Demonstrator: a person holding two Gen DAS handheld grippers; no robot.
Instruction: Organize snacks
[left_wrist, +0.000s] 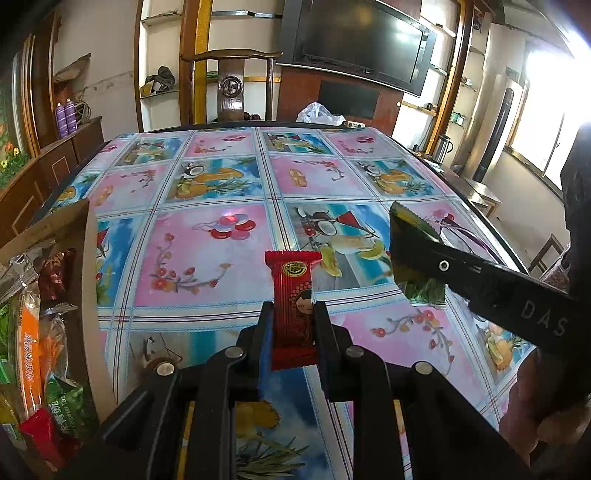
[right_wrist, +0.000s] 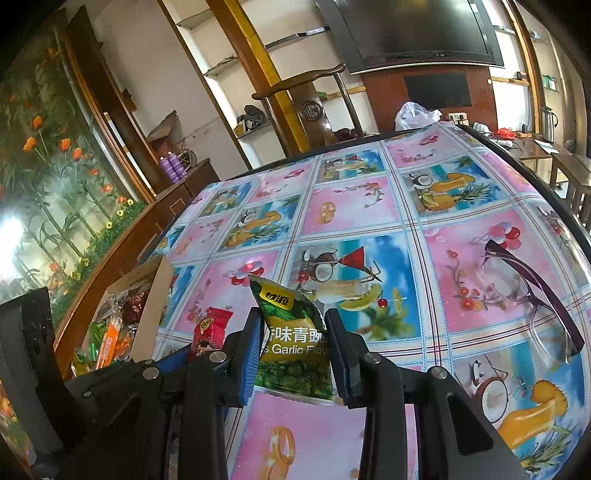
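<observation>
Gleaming red snack packet (left_wrist: 293, 310) — cartoon girl printed.

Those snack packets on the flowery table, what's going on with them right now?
A person is tidying snacks with a handheld gripper in each hand. The left gripper is shut on a red snack packet, and the right gripper is shut on a green garlic pea packet; both are held above the tablecloth. A cardboard box at the left already holds several packets. A pair of glasses lies on the table at the right.
</observation>
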